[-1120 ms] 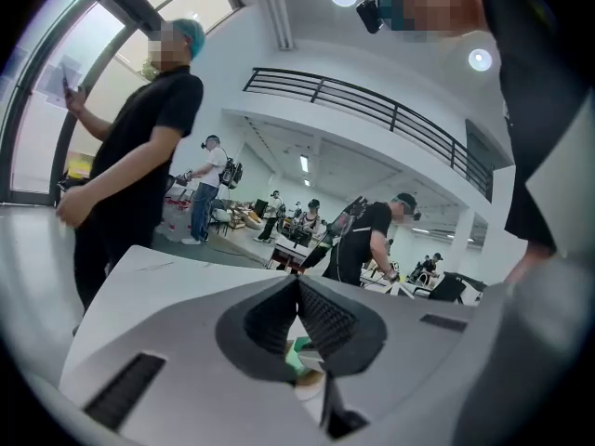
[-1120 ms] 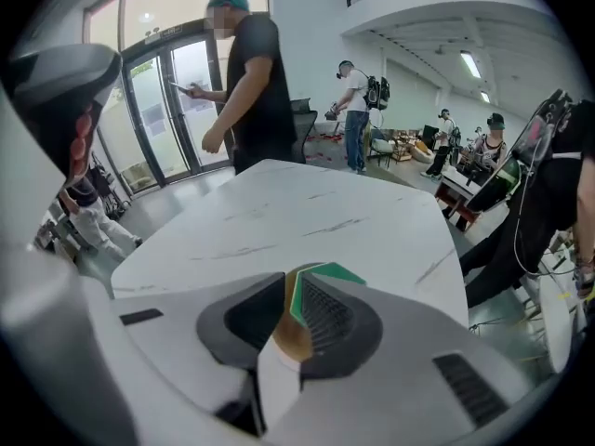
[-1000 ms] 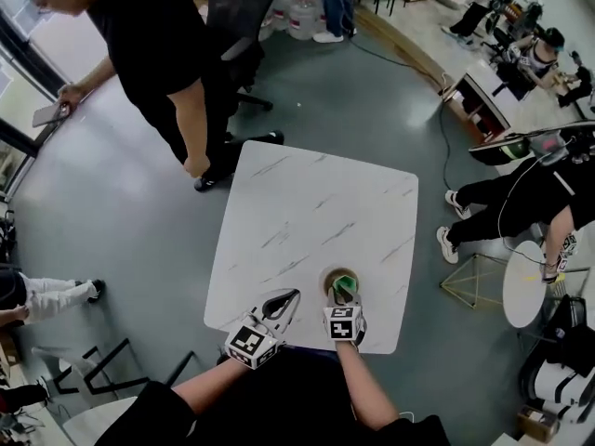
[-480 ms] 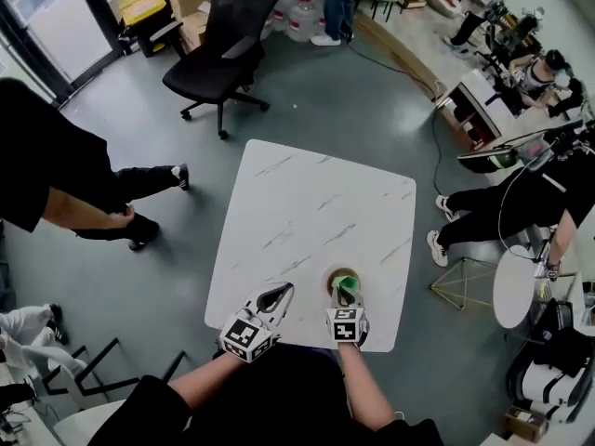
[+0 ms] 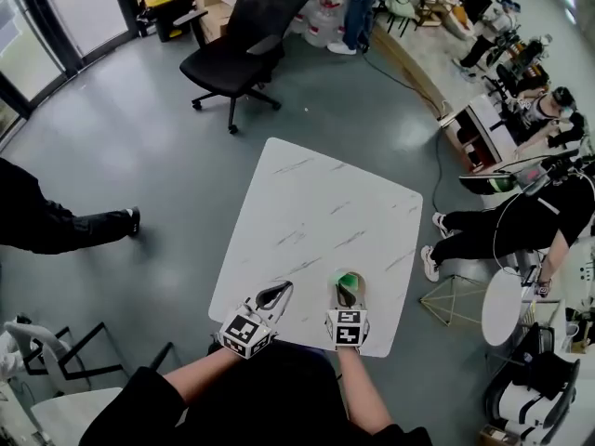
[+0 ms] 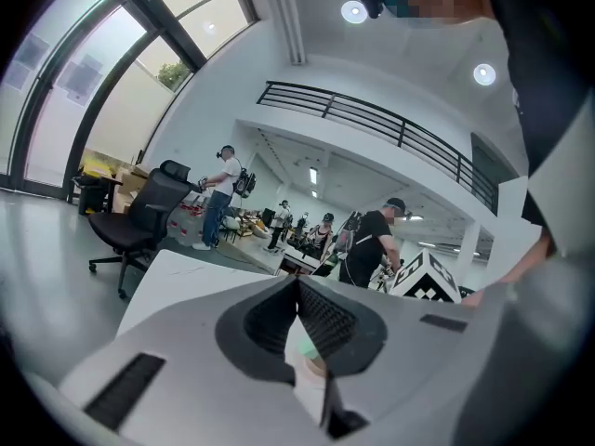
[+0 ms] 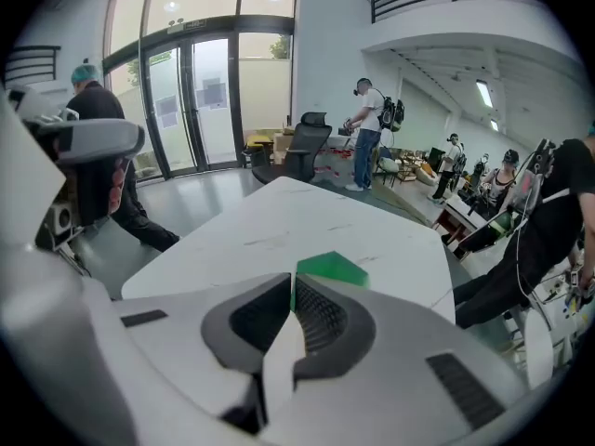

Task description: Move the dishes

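Apparently mid-carry: right gripper [image 5: 346, 293] pinches green dish [image 7: 332, 269] over table [image 5: 316, 203], left gripper [image 5: 272, 297] clenched on nothing; next needs a set-down spot.

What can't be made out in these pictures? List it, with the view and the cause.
1. What the green thing is: in the right gripper view, the right gripper, shut on it, covers all but a corner. In the head view it is too small.
2. What lies on the table under that gripper: in the head view, the gripper covers it.
3. The pale patch behind the shut left gripper: in the left gripper view it is seen only through a narrow gap.
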`<control>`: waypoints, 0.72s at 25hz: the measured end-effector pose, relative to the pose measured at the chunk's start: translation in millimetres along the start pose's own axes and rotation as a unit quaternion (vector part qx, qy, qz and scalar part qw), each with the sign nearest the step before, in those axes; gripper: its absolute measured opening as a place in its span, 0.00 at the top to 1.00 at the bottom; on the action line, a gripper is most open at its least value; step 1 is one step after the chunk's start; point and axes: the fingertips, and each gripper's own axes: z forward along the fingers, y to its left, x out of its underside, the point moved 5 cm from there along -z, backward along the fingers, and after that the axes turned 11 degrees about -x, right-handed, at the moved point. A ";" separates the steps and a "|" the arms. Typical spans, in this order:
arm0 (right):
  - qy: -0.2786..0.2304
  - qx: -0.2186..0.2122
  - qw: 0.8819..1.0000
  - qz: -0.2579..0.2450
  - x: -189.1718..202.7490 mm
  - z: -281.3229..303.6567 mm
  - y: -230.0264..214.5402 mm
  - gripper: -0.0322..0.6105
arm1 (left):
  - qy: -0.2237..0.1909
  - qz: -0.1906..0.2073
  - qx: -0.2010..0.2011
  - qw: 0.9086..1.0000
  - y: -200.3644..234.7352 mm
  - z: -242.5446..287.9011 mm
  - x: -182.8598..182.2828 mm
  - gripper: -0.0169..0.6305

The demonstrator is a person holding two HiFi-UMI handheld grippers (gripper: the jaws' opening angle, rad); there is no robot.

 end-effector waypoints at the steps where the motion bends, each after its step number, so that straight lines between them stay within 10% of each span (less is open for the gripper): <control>1: -0.002 -0.004 1.000 -0.005 -5.1 2.7 5.0 0.90 | -0.002 -0.001 -0.005 1.000 5.1 -3.3 0.4 0.95; 18: -0.020 -0.073 0.997 -0.014 -67.0 91.5 63.8 0.90 | -0.023 -0.028 -0.057 0.998 75.8 -51.8 -2.3 0.95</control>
